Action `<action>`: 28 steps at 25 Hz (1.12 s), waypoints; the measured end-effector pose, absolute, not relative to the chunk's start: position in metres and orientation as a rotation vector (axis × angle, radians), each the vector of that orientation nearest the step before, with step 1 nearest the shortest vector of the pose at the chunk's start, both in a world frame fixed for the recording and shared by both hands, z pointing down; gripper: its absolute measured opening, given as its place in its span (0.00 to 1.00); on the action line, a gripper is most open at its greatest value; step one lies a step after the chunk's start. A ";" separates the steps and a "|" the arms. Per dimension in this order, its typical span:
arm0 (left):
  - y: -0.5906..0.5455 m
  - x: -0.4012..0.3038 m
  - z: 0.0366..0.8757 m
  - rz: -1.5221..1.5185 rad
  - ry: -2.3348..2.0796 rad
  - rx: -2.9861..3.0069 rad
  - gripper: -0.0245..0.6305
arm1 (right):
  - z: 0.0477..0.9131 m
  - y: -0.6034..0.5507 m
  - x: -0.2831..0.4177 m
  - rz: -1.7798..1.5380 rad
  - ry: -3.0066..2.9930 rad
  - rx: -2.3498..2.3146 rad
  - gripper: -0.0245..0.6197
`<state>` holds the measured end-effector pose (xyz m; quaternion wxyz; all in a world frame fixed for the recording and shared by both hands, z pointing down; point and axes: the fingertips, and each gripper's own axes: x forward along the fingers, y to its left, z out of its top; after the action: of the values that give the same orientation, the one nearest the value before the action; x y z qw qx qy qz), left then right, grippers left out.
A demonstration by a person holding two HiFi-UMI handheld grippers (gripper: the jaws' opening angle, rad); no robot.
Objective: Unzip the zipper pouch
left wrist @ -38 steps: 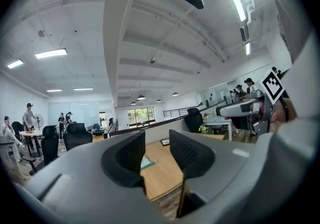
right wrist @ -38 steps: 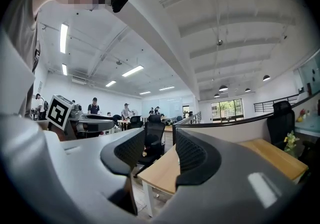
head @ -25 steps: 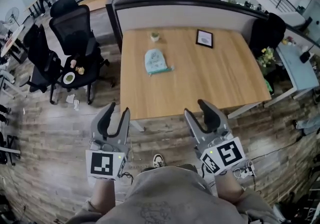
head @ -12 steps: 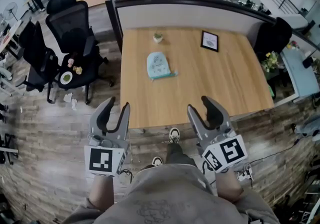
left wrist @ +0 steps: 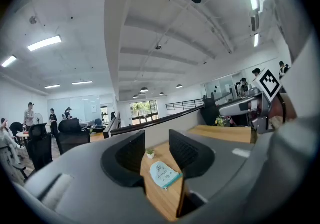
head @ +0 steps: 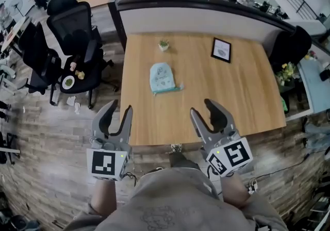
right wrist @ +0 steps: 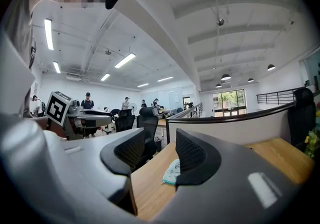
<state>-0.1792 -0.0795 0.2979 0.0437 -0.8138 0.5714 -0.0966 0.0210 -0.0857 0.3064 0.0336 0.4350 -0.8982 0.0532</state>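
Desk (head: 232, 96) nearer; left hand-held gripper (head: 119, 108), right hand-held gripper (head: 202, 108) agape, empty; pouch (head: 161, 77) detail indistinct.

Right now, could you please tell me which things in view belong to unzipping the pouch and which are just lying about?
For the job:
- pale teal fabric zipper pouch, lying flat on the wooden table
- left tongs and right tongs, both open and empty

Just lying about:
- small potted green plant
- black-framed picture
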 end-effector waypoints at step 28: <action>-0.206 -0.148 0.325 -0.482 1.825 -2.435 0.26 | 0.349 -0.221 0.034 0.322 -2.830 1.033 0.31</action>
<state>-0.1479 -0.2061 0.3251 0.0304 -0.7900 0.5920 -0.1563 0.0342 -0.2210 0.3487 0.0559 0.3403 -0.9326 0.1061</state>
